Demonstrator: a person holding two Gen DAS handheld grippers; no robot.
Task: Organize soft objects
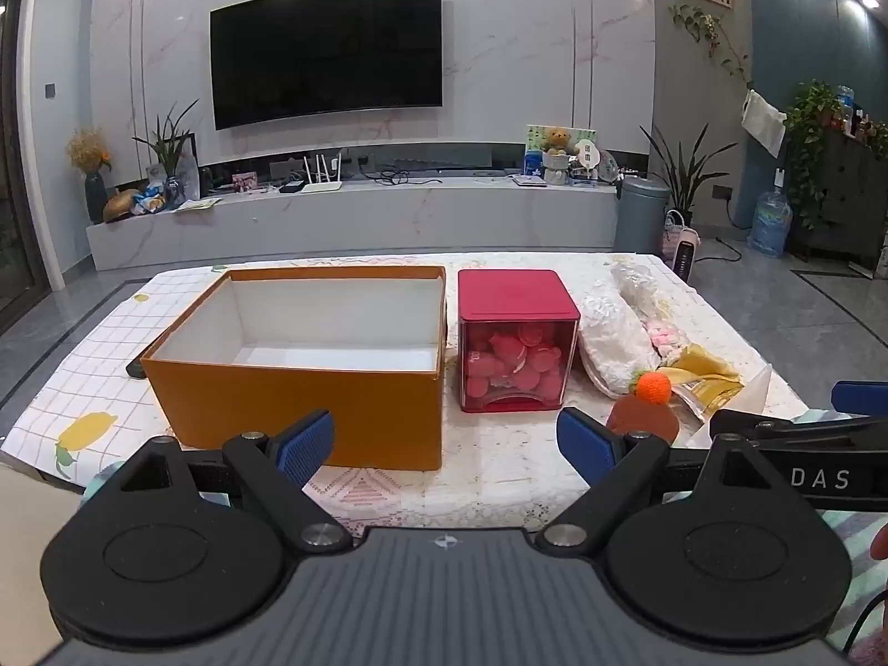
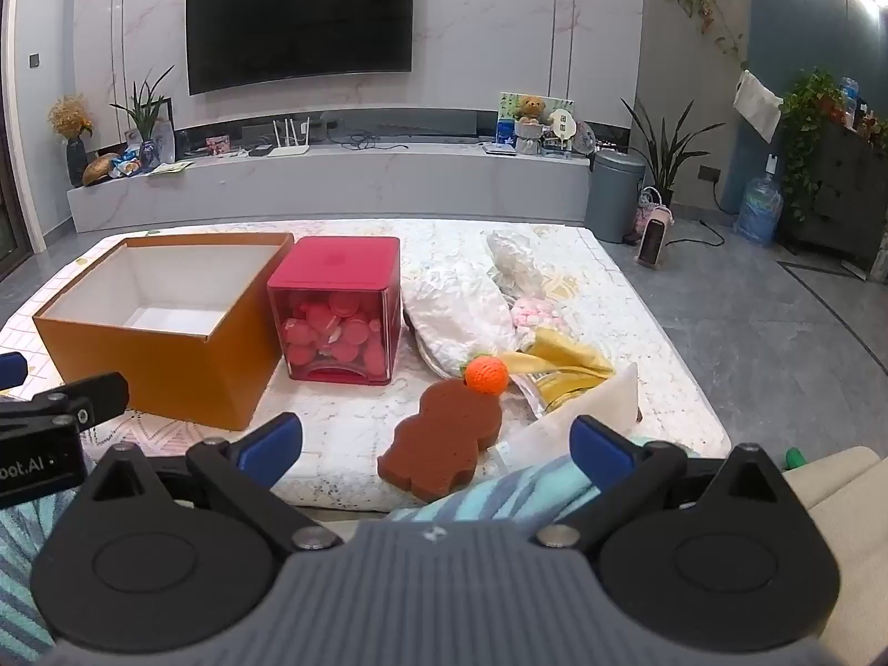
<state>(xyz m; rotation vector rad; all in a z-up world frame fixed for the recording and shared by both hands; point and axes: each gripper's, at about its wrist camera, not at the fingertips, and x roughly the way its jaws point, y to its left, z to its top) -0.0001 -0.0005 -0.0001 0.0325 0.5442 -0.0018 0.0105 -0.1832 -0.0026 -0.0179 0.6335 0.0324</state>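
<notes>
Both tools, left tool [image 1: 444, 444] and right tool [image 2: 435, 444], are hanging fully open, gripping nothing; sorting isn't begun. Next: closing on the brown sponge [image 2: 441, 438], lower centre, for the orange box [image 2: 166, 327].

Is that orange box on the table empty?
Empty, as far as can be seen: the orange box has no lid, and only bare white walls and floor show inside.

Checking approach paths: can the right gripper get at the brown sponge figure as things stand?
Probably yes. The right gripper is open with nothing between its jaws, and the brown sponge figure lies flat straight ahead on the table. Only the orange knitted ball sits at its far end.
</notes>
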